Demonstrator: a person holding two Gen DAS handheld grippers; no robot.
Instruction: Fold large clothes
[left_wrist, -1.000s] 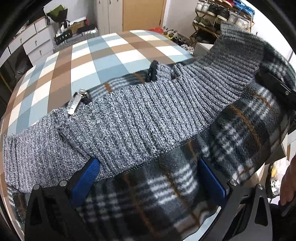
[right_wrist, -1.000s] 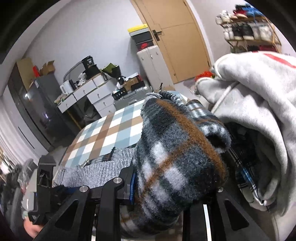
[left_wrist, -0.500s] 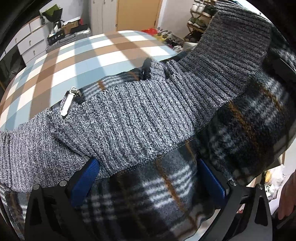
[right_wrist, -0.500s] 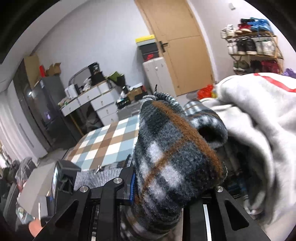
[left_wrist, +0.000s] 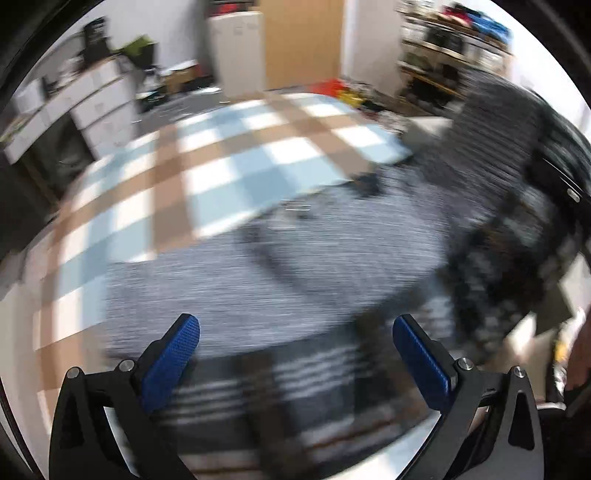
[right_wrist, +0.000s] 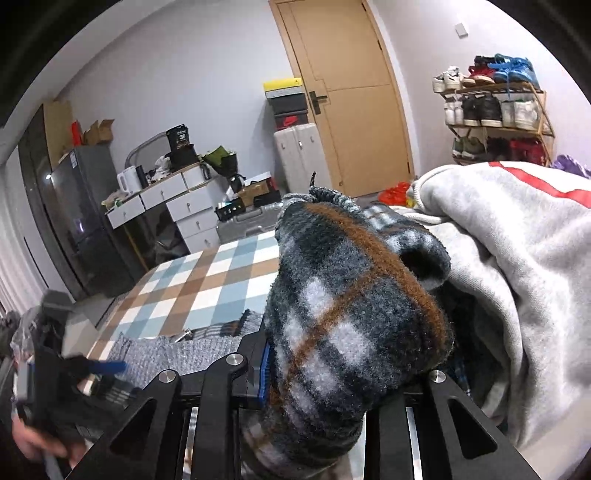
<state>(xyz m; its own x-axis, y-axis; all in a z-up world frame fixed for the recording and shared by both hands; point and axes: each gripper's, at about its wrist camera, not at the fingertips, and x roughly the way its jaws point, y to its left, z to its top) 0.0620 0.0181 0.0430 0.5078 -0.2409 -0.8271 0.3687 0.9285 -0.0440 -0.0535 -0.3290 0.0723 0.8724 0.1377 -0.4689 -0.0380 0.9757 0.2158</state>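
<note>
A large garment lies on the checked table (left_wrist: 221, 166), with a grey ribbed knit part (left_wrist: 295, 258) and a dark plaid fleece part (left_wrist: 498, 258). The left wrist view is motion-blurred. My left gripper (left_wrist: 295, 350) hovers above the knit part, open, with both blue pads (left_wrist: 173, 358) clear of the cloth. My right gripper (right_wrist: 351, 387) is shut on a bunched fold of the plaid fleece (right_wrist: 351, 314), which rises in front of the camera and hides the fingertips. In the right wrist view the left gripper (right_wrist: 74, 373) shows blurred at the lower left, held by a hand.
A pile of light grey hooded sweatshirt (right_wrist: 517, 258) with a red stripe lies close on the right. Beyond the table (right_wrist: 207, 280) stand white drawers (right_wrist: 177, 206), a dark fridge (right_wrist: 81, 221), a wooden door (right_wrist: 351, 92) and a shoe rack (right_wrist: 495, 110).
My left gripper has pulled up and back off the garment; the cloth that lay between its pads now sits below them. The right gripper keeps its hold on the plaid fold.
</note>
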